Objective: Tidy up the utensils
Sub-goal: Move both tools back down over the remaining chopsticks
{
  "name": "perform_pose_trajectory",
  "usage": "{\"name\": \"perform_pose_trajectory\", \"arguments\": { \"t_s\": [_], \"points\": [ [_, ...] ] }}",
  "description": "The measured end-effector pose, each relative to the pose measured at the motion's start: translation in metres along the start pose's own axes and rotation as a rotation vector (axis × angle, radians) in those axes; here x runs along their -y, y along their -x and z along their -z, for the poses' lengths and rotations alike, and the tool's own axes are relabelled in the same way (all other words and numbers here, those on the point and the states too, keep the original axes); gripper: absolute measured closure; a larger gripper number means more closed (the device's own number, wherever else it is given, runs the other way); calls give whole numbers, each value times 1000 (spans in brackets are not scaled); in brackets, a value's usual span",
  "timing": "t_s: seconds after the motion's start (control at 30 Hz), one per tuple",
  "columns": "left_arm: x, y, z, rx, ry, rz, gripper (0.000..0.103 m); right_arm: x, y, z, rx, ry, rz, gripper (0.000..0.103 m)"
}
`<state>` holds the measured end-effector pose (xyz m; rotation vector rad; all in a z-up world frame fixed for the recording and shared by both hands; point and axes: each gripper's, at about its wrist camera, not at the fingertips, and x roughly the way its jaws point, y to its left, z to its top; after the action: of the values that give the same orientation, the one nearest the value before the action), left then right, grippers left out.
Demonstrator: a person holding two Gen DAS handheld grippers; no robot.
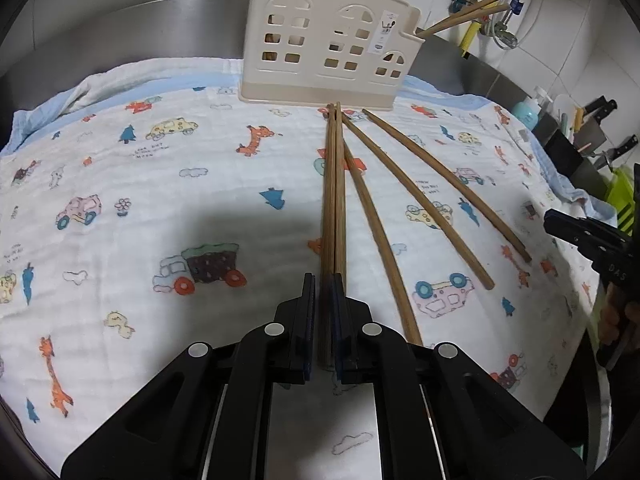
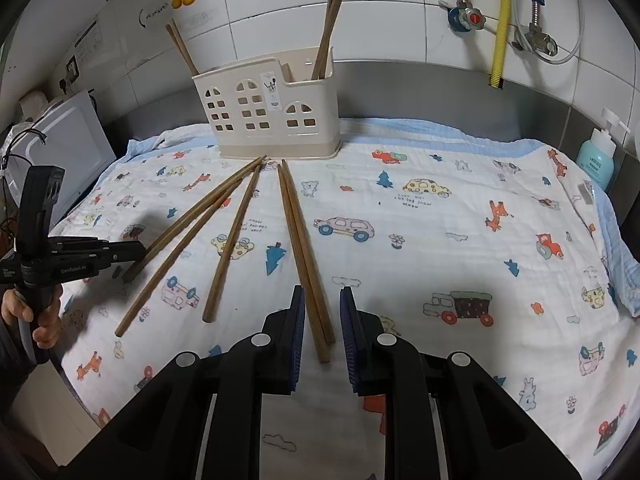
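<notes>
Counter covered with a white cloth (image 2: 440, 208) printed with cars and giraffes. Tiled wall behind.

Utensil holder (image 2: 272, 112): cream, house-shaped with window cut-outs. It stands upright at the far edge of the cloth, upper centre of the right wrist view. Standing chopsticks (image 2: 326, 28) lean out of its right compartment, and more lean out at its left end.

Left claw (image 1: 323, 284): closed on the held chopsticks (image 1: 334, 200). These look like two sticks lying side by side, clamped near their thick ends between the pads. Their thin tips lie on the cloth just in front of the holder's base. In the right wrist view this claw enters from the left edge, with a hand (image 2: 40, 316) wrapped round its handle.

Right claw (image 2: 322, 320): jaws stand apart, low over the cloth, bottom centre of its own view. A pair of chopsticks (image 2: 298, 232) lies flat between them. The pair sits just beside the left finger with a clear gap to the right one, and is not pinched. Its tips point toward the holder.

Two loose chopsticks (image 2: 230, 248) lie on the cloth between the two claws. They fan out from a spot near the holder's base.

Soap bottle (image 2: 596, 156) stands at the right edge, well apart from the work.
</notes>
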<state>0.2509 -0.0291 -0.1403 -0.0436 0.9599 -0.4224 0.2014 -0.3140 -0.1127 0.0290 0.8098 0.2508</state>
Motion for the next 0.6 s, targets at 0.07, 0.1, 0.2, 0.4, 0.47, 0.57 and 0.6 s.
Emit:
{"name": "perform_pose_trajectory", "arguments": {
  "t_s": [0.07,0.1,0.2,0.4,0.47,0.57,0.6],
  "points": [
    [0,0,-1,-5,-3,2,95,1,-1,1,-5,-3,-5,85],
    [1,-1,-1,-5,-7,1,95,0,-2,1,-9,0,-4,85],
    [5,-1,-1,-4,-22,-5,95,0,-5,2,-14,6,1,85],
    [4,-2,-2,-4,-26,-34,95,2,-10,4,-30,8,1,85],
    [5,-2,-3,-4,-32,-35,95,1,-11,6,-36,15,2,85],
    [9,-7,-2,-20,-36,-38,95,1,-14,8,-48,23,4,85],
    [9,-7,-2,-18,-39,-41,95,2,-16,8,-54,23,7,85]
  ]
}}
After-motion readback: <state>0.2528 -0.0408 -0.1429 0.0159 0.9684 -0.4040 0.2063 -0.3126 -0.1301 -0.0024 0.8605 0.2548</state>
